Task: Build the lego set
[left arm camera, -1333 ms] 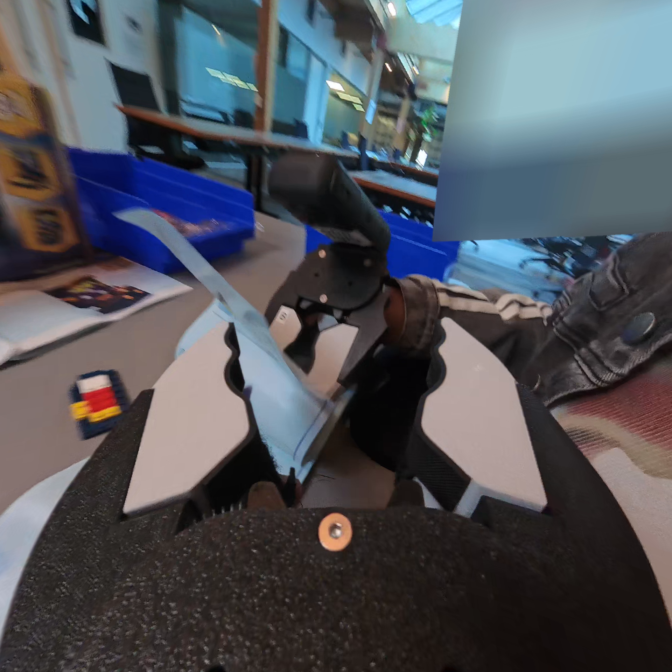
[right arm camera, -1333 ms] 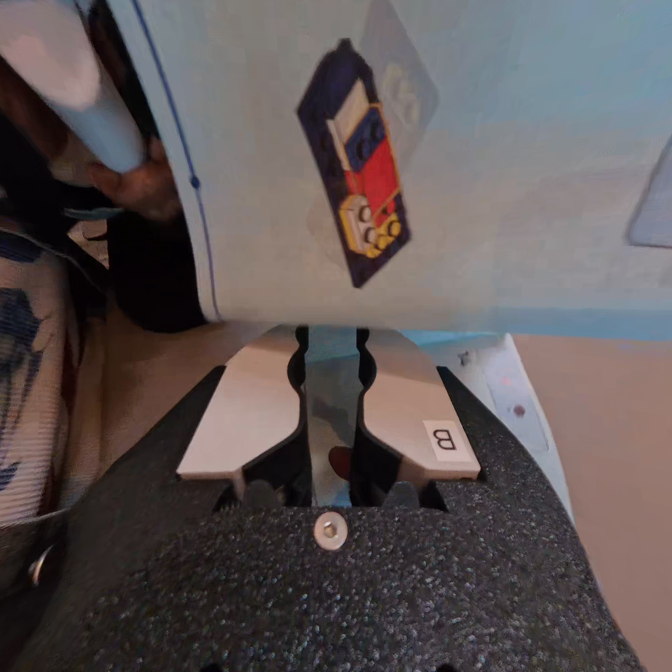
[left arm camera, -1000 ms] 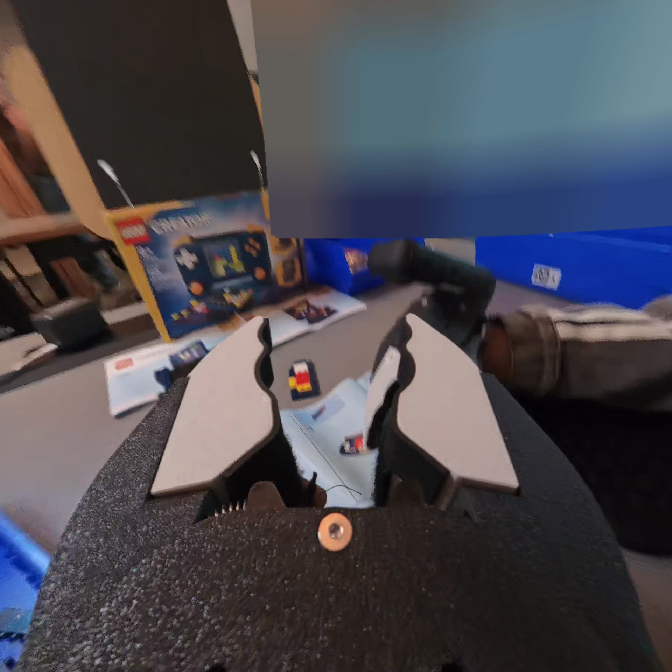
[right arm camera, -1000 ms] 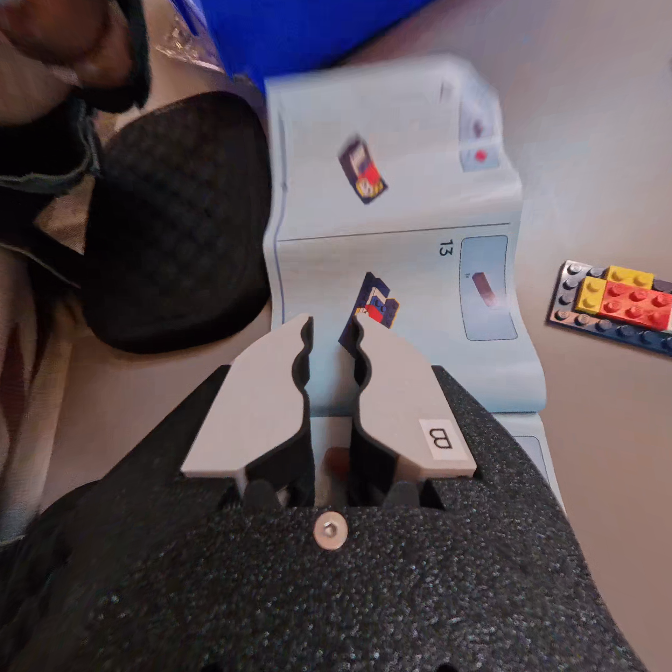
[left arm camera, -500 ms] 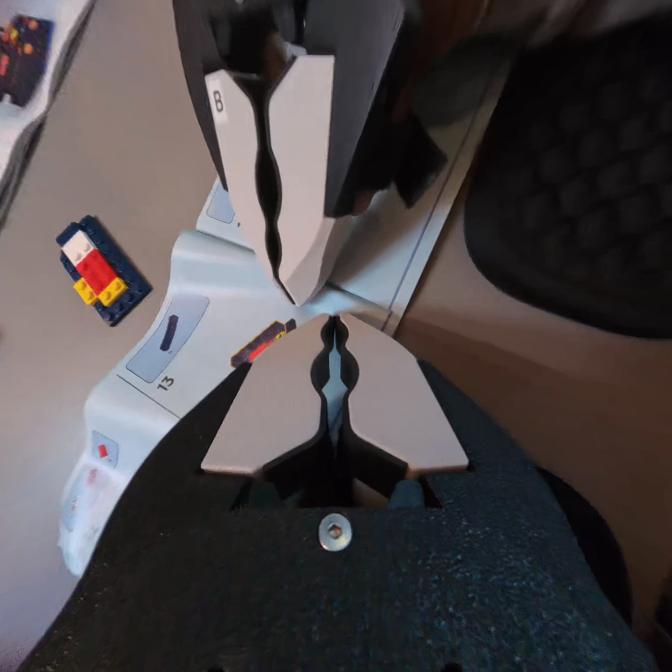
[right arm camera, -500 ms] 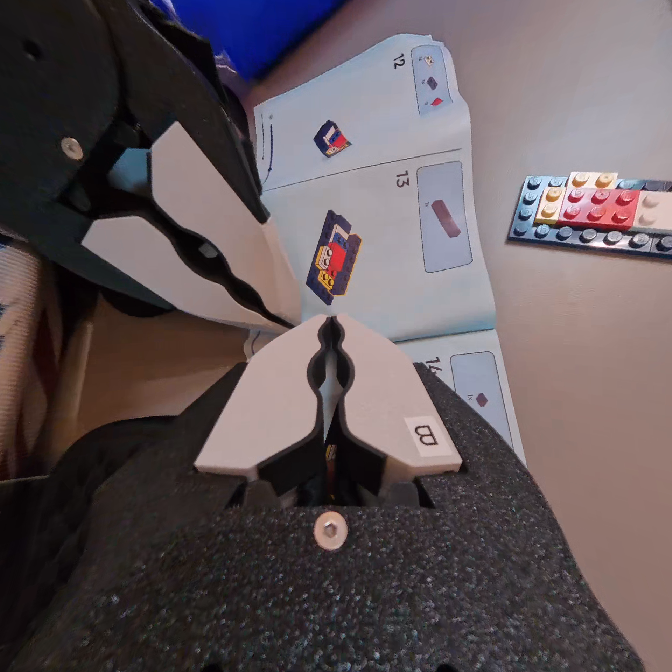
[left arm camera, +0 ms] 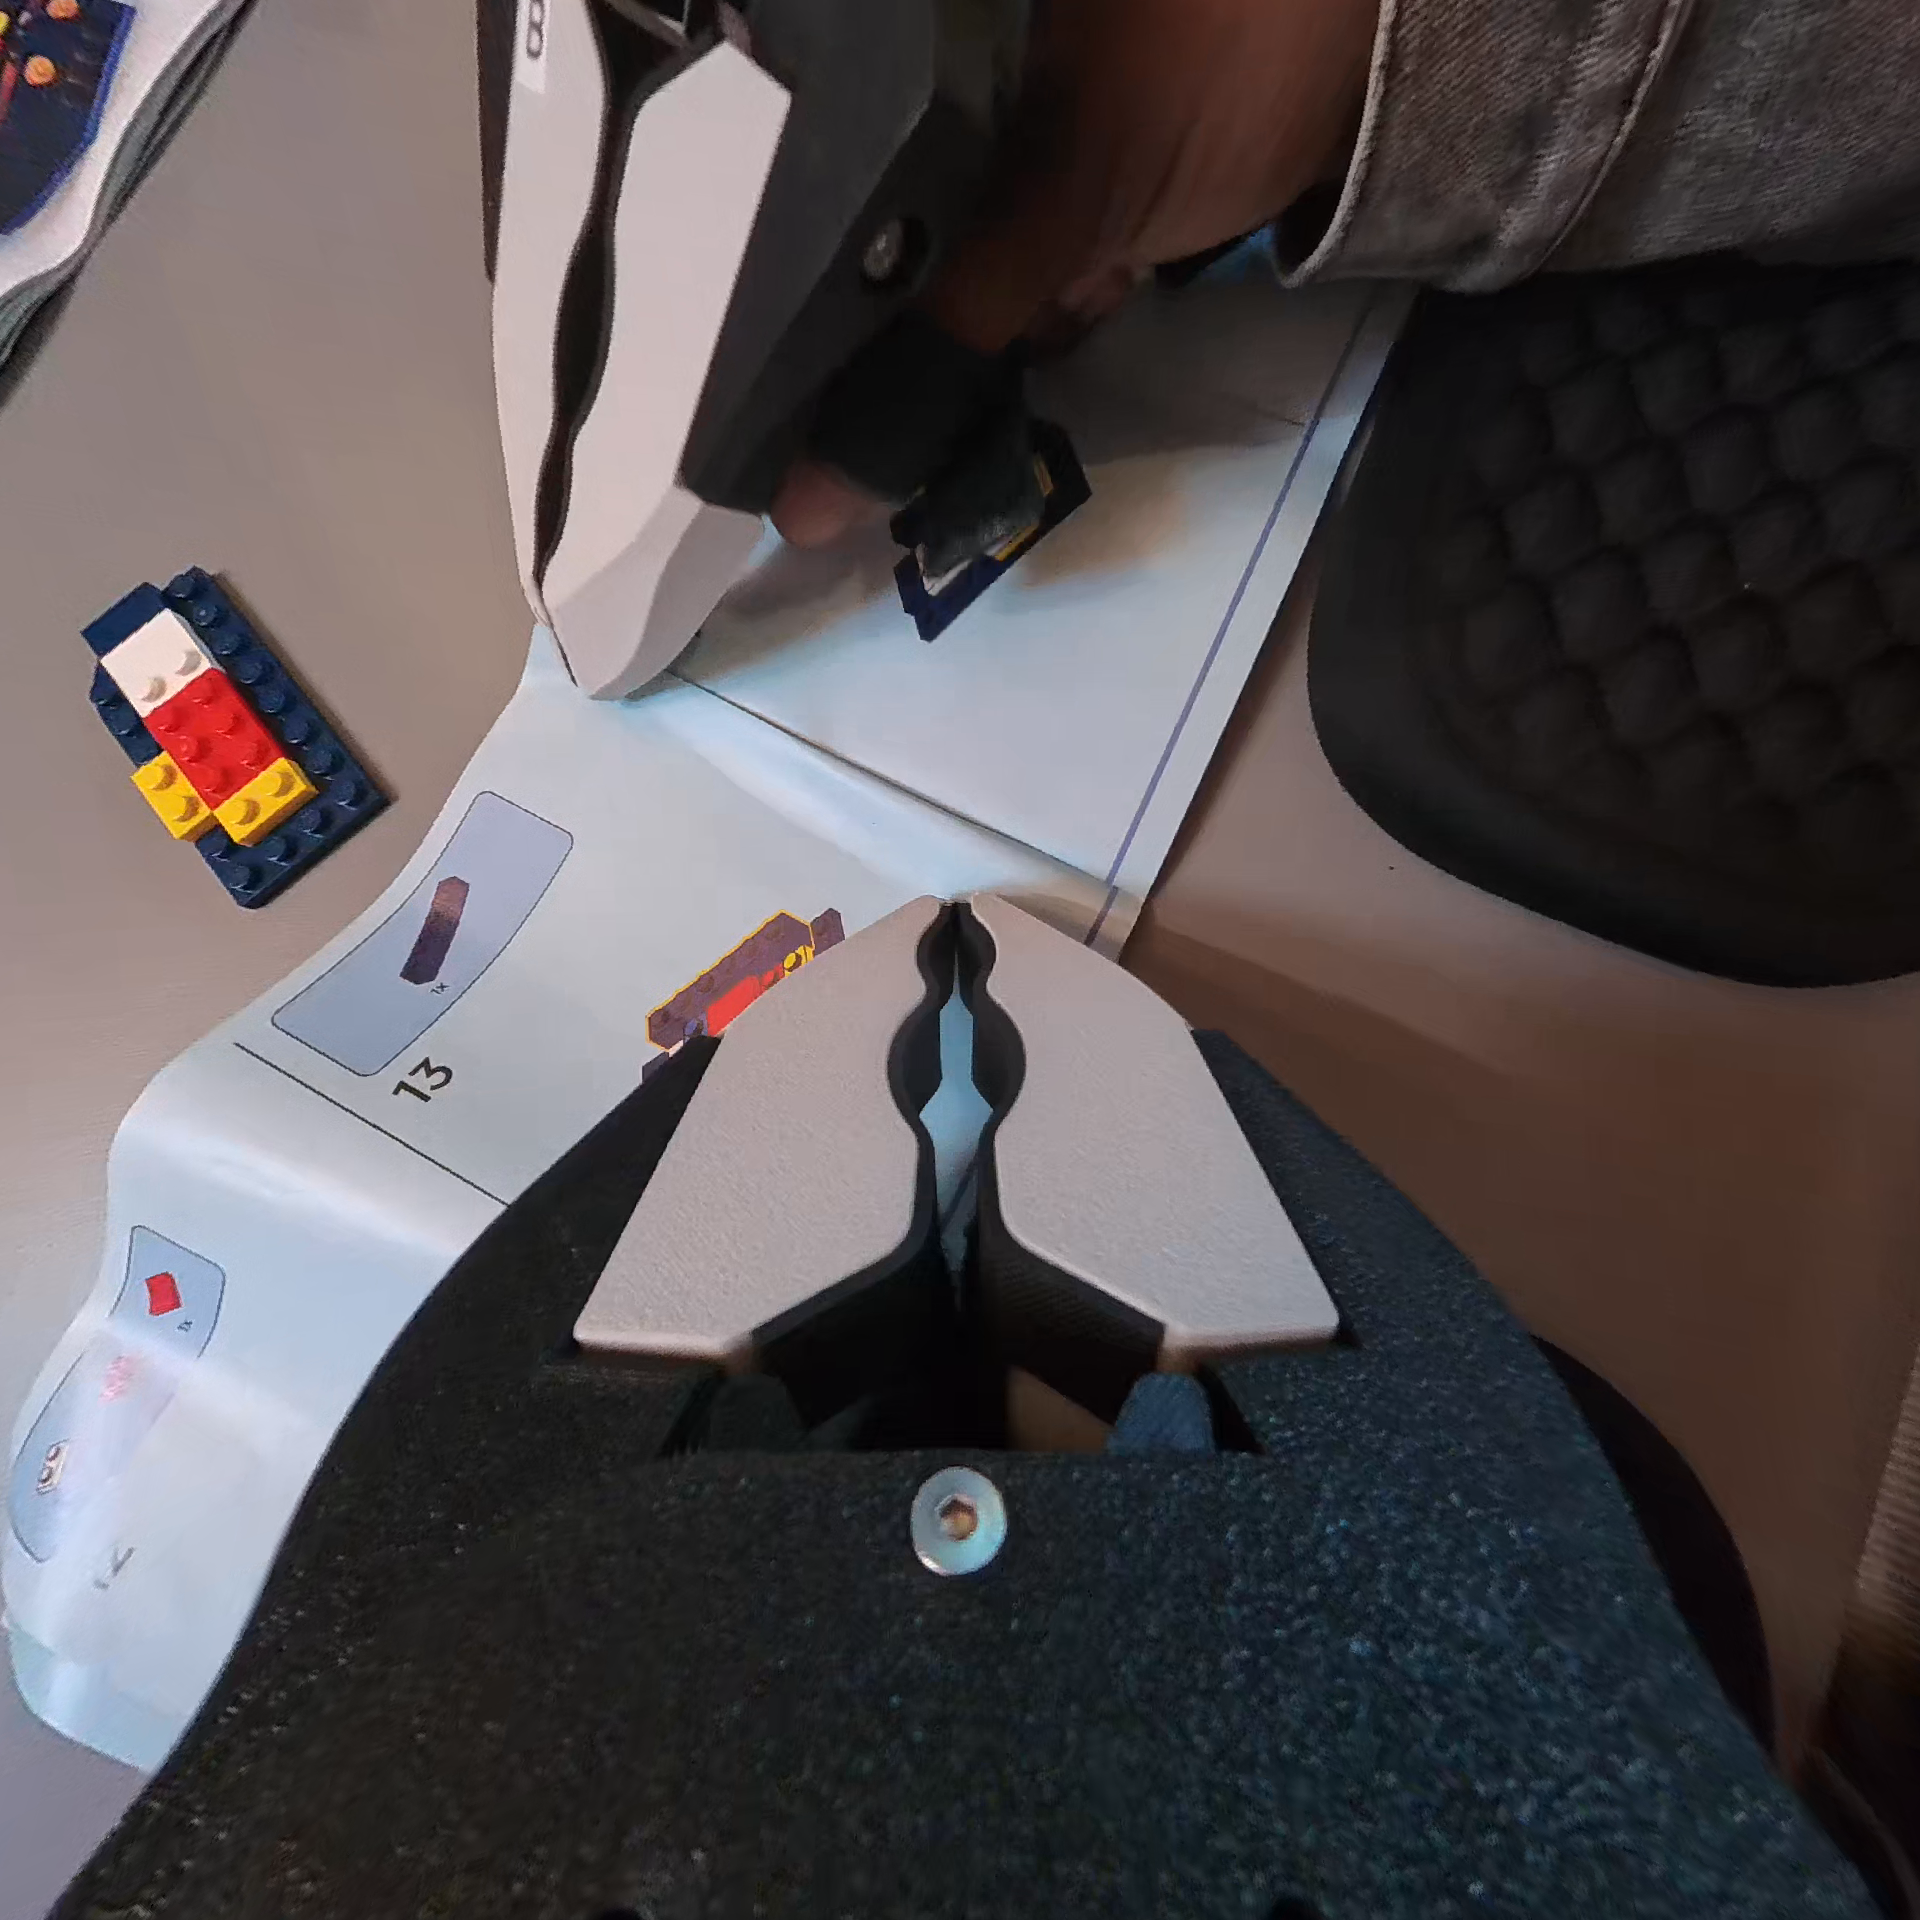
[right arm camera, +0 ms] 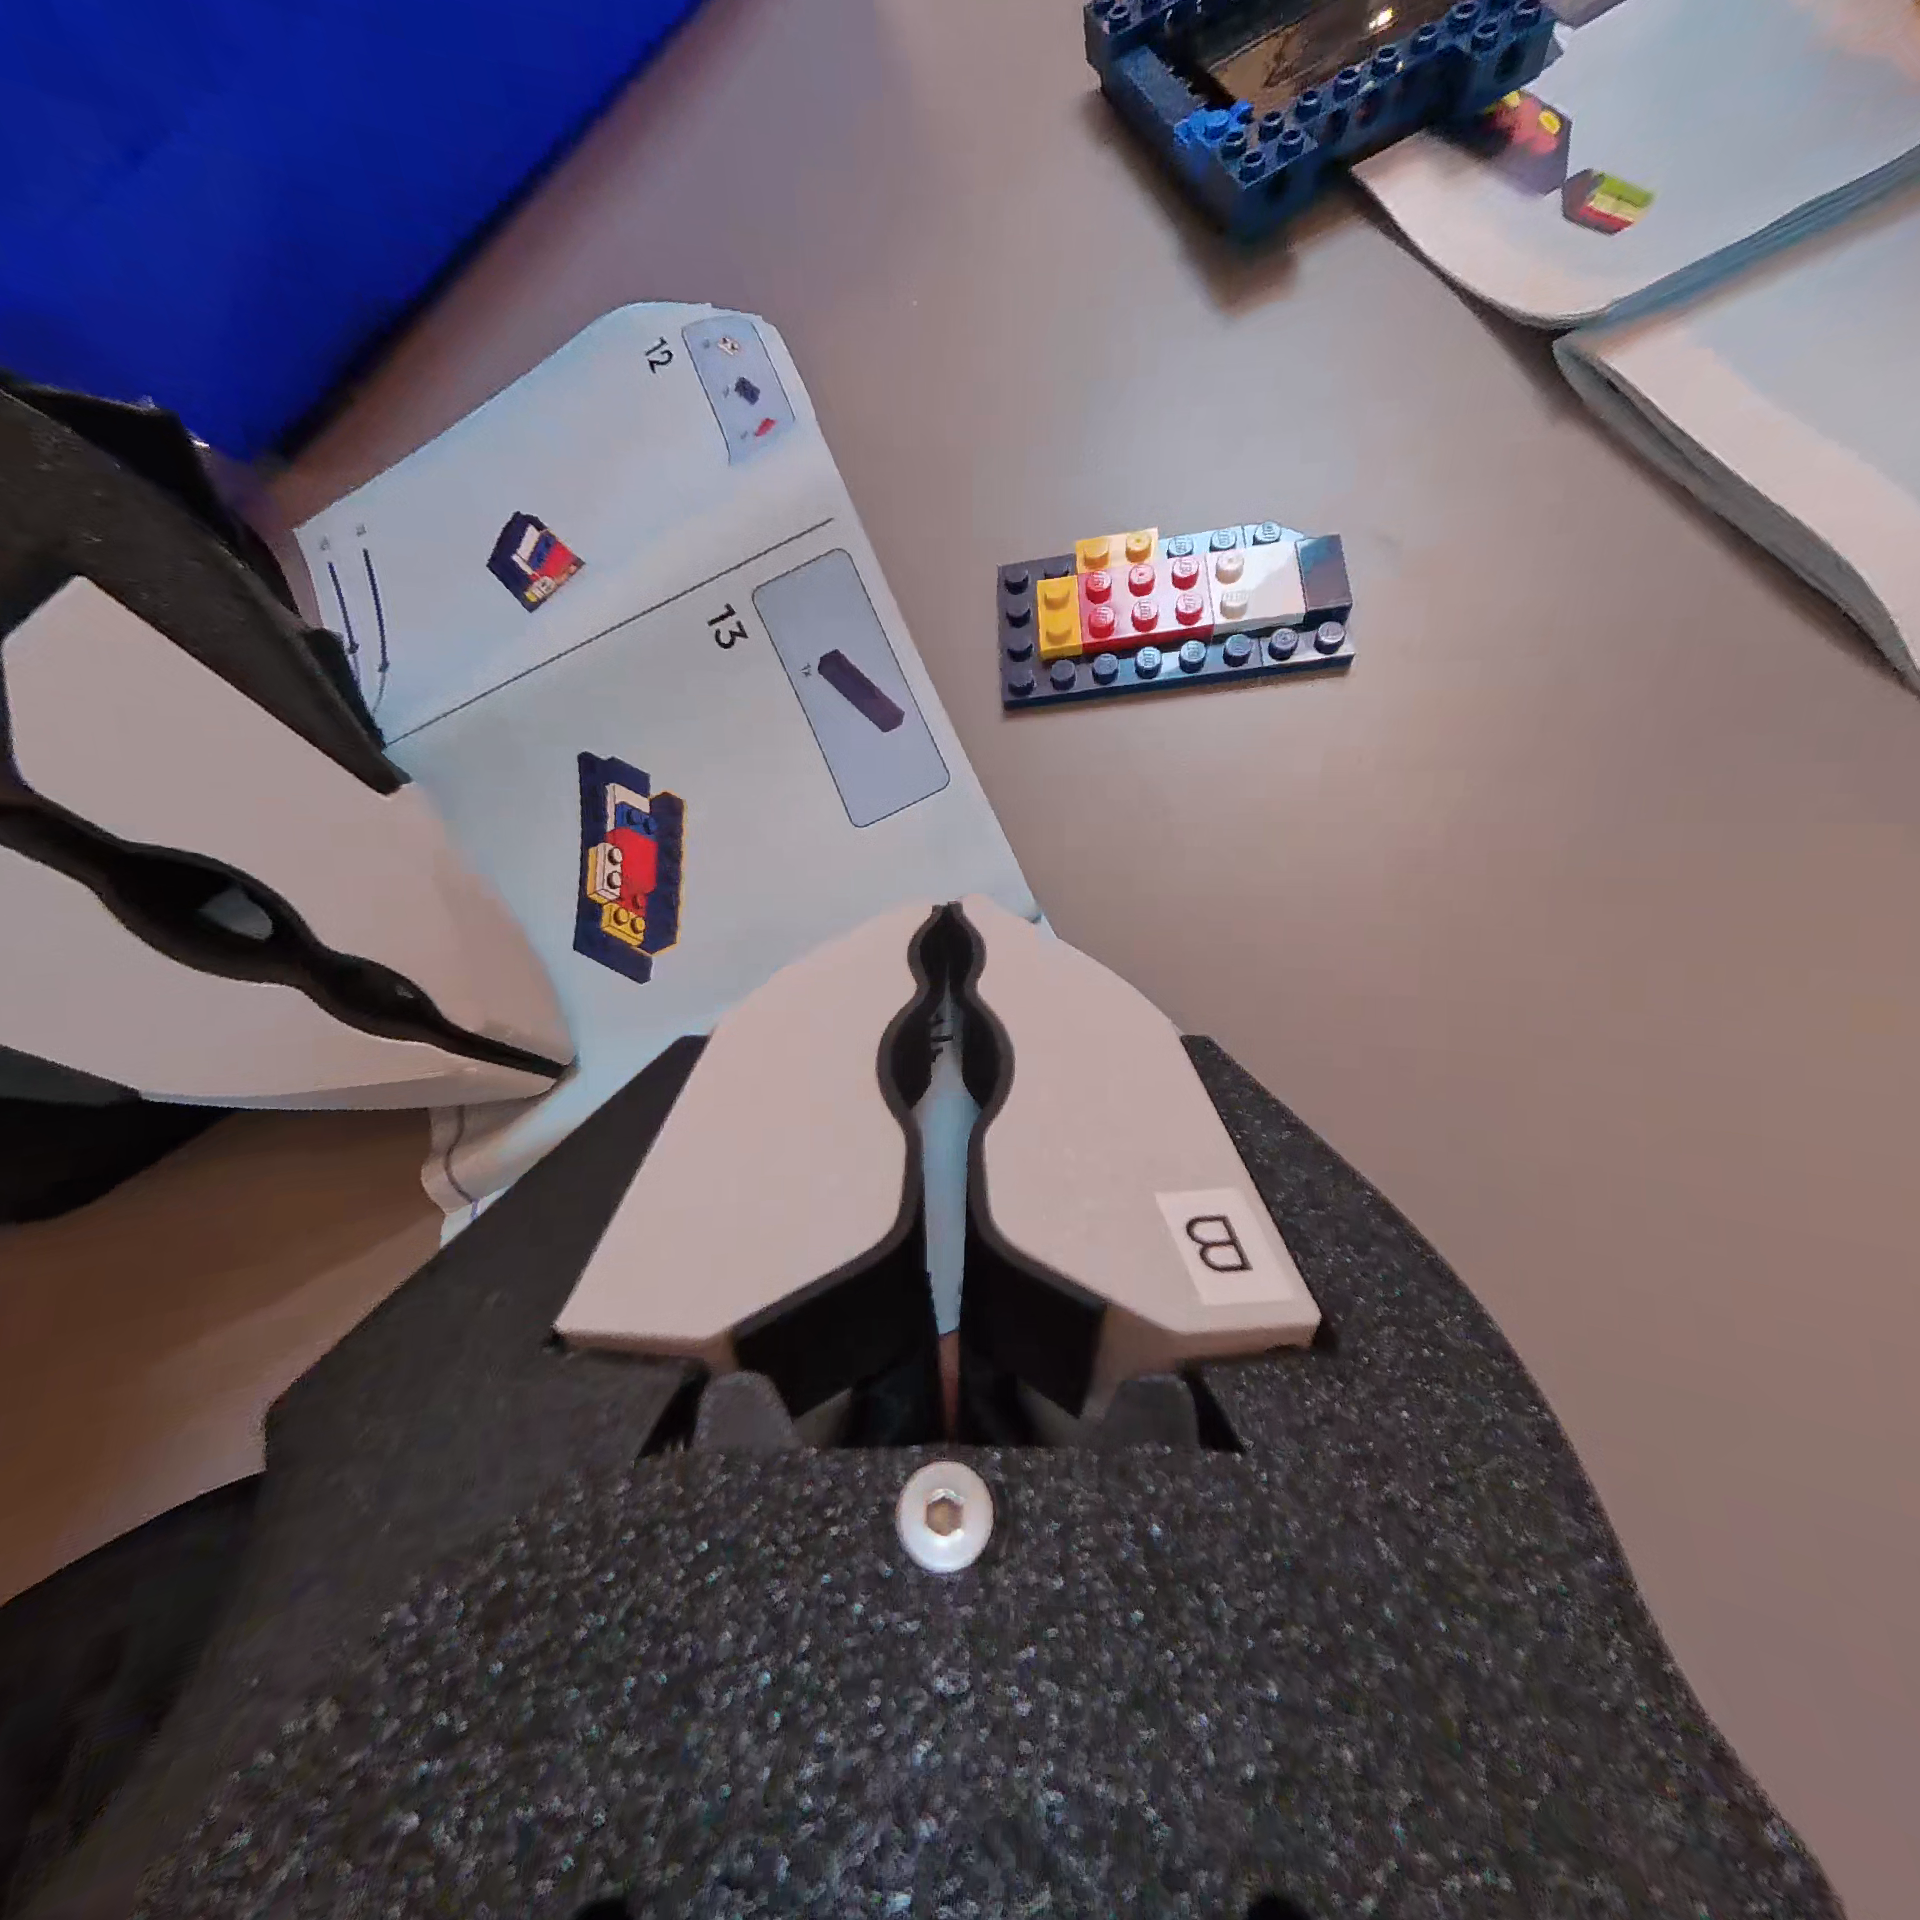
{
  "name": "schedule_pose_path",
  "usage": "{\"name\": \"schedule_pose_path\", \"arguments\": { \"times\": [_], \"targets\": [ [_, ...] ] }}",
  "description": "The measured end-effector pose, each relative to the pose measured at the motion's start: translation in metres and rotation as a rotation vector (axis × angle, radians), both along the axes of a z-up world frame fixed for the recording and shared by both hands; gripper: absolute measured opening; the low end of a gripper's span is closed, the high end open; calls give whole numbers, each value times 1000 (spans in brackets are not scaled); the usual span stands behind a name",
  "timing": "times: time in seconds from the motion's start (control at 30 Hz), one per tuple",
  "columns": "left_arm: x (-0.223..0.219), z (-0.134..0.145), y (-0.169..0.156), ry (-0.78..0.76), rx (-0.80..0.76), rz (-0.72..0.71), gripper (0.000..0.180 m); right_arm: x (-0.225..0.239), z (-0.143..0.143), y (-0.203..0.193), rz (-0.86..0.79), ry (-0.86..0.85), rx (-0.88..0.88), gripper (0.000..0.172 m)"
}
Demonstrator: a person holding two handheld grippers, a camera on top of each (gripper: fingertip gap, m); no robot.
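A light-blue instruction booklet [left arm camera: 644, 883] lies open on the grey table [left arm camera: 260, 416]. My left gripper [left arm camera: 951, 909] is shut with nothing between its pads, its tips down on the page near the fold and the page's lined edge. My right gripper [right arm camera: 948, 912] is also shut and bare, its tips on the page's near edge. In the left wrist view the right gripper [left arm camera: 613, 675] touches the fold farther up the page. In the right wrist view the left gripper [right arm camera: 561, 1060] shows at the left. A small brick build [right arm camera: 1174, 613] on a dark-blue plate lies beside the booklet, and also shows in the left wrist view [left arm camera: 223, 732].
A black quilted pad [left arm camera: 1662, 623] lies right of the booklet. A hand and grey sleeve [left arm camera: 1558, 135] hold the right gripper. A blue bin [right arm camera: 260, 156] stands at the back left; a blue brick frame [right arm camera: 1320, 94] and another open booklet [right arm camera: 1714, 312] lie at the back right. The left gripper's tips are roughly 8 cm from the right gripper's.
Both grippers let a lifted page drop, closed on air and came down onto the flat booklet. Since half a second ago the right gripper's tip has slid along the fold away from the left one.
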State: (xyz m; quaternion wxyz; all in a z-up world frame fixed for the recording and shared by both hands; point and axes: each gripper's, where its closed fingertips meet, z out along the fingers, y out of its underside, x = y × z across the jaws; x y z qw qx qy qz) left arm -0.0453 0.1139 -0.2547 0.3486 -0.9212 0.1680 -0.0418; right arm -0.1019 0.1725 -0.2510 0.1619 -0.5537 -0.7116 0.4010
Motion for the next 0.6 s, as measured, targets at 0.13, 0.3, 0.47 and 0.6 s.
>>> {"name": "schedule_pose_path", "arguments": {
  "times": [0.13,0.3,0.47,0.6],
  "targets": [
    [4,6,-1,-52,35,-27,3,0,25,3,-2,109,-207,0],
    [-49,86,1,-156,563,223,9,13,35,-6,105,128,-310,9],
    [-95,126,-22,-42,869,446,28,32,6,-8,259,6,-81,37],
    [-85,106,-9,149,751,378,30,42,1,20,283,89,161,36]
  ]
}}
